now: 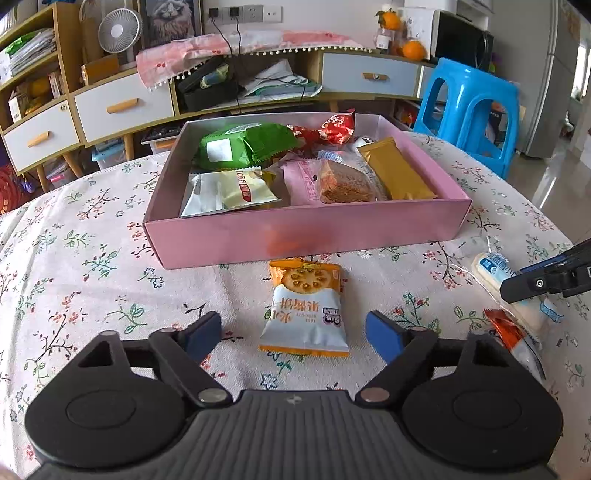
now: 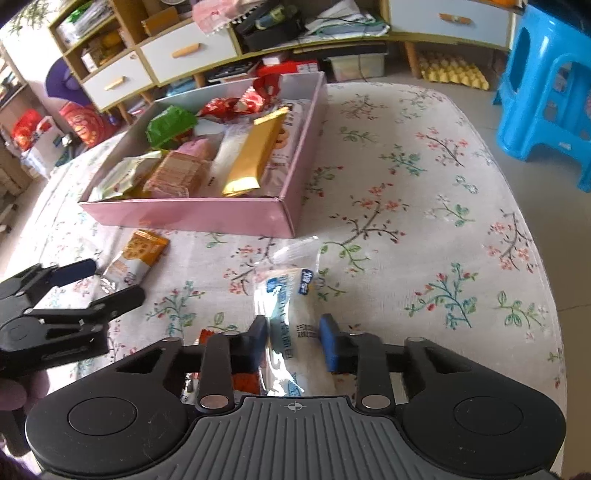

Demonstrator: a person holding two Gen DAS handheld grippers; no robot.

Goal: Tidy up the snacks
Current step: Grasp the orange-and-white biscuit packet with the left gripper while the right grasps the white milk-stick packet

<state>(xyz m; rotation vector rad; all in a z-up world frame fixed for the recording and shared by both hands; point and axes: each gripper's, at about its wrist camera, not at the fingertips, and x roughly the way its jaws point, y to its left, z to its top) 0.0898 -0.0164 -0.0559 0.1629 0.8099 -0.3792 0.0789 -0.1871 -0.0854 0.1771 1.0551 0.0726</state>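
Surface: a counter (image 1: 92, 258) under a white cloth with a flower print
Room: drawer cabinets and open shelves behind, a small white fan (image 1: 120, 30), a blue plastic stool (image 1: 476, 107) beside the counter
Box: one shallow pink box (image 1: 306, 229) at the middle of the counter, with wrapped snacks inside
In the box, countable: one green packet (image 1: 247, 144), one gold packet (image 1: 397, 170), one brown wafer block (image 1: 345, 181), one cream packet (image 1: 247, 188), red wrappers at the far wall
Loose on the cloth: three snacks in front of the box, an orange-and-white biscuit packet (image 1: 306, 310), a clear-wrapped white bread roll (image 2: 291, 295), an orange packet (image 1: 508, 328)
Left gripper (image 1: 293, 332): jaws well apart either side of the biscuit packet, pads not touching it
Right gripper (image 2: 293, 343): blue pads narrow on the bread roll's wrapper, which lies between them; true pressing is hard to judge
Hidden: the orange packet is largely covered by the right gripper; the lower snacks in the box are overlapped
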